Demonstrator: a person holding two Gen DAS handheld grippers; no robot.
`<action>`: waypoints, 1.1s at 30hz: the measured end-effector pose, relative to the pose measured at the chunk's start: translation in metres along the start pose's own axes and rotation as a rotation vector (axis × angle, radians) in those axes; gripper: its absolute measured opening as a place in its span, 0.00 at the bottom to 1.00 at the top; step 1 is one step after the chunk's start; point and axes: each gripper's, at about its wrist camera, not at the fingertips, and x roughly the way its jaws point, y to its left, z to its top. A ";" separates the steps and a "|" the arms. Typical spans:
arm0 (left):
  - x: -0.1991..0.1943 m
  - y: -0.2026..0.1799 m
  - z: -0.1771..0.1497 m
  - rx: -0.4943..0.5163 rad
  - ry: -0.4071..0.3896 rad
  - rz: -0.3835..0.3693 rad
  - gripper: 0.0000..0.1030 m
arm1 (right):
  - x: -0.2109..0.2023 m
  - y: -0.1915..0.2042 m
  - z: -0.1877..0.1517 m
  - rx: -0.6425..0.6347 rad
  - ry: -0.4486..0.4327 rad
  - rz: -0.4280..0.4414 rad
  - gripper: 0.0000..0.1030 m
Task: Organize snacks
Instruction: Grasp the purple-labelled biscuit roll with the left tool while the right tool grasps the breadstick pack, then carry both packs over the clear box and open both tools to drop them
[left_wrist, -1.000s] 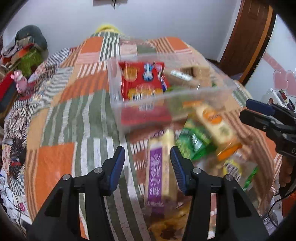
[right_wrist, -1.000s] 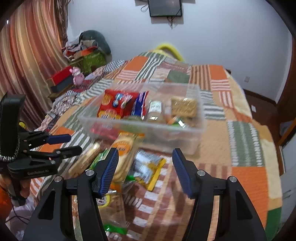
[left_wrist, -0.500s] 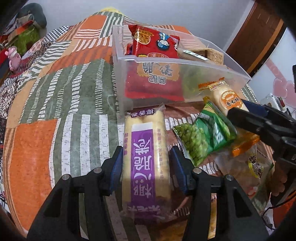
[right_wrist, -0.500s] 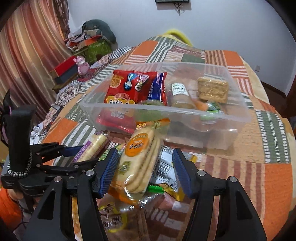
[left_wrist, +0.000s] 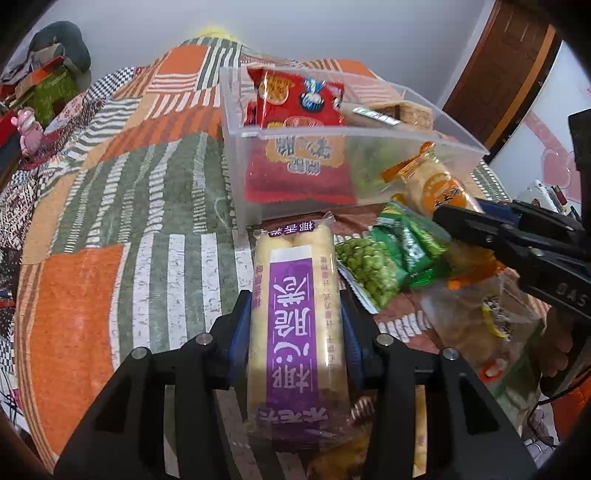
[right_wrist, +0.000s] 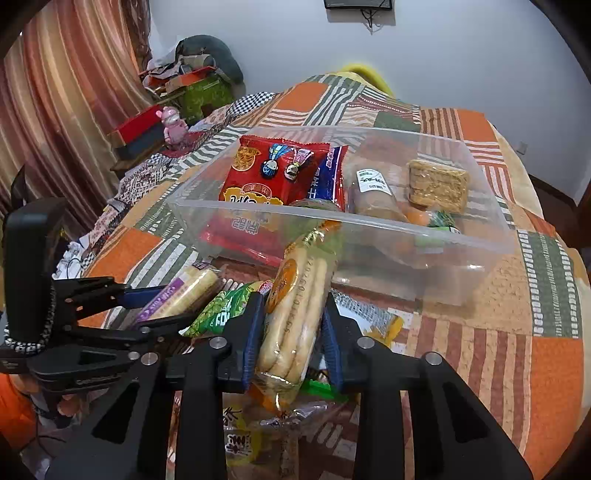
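Note:
A long wafer pack with a purple label lies on the patchwork blanket in front of a clear plastic bin. My left gripper straddles it; its jaws are closing and the blue pads touch both long sides. In the right wrist view my right gripper is closing on a rice cracker pack with an orange round label, pads pressing its sides, its far end leaning on the bin. A green pea packet lies between the two packs. The bin holds a red snack bag and other snacks.
Clear snack bags lie under my grippers at the near edge. A curtain, boxes and a pink toy stand to the left of the bed. A brown door is at the right. Bare blanket lies right of the bin.
Both grippers came down onto the pile. The right jaws narrowed onto the cracker pack, which turned up on its edge. The left jaws drew in against the purple wafer pack.

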 end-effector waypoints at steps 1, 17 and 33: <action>-0.006 -0.002 0.001 0.005 -0.011 0.005 0.43 | -0.003 -0.001 0.000 0.007 -0.006 0.003 0.26; -0.068 -0.023 0.041 0.036 -0.164 0.007 0.43 | -0.056 -0.008 0.019 0.007 -0.151 -0.051 0.19; -0.054 -0.049 0.112 0.071 -0.232 0.010 0.43 | -0.059 -0.045 0.064 0.041 -0.250 -0.128 0.19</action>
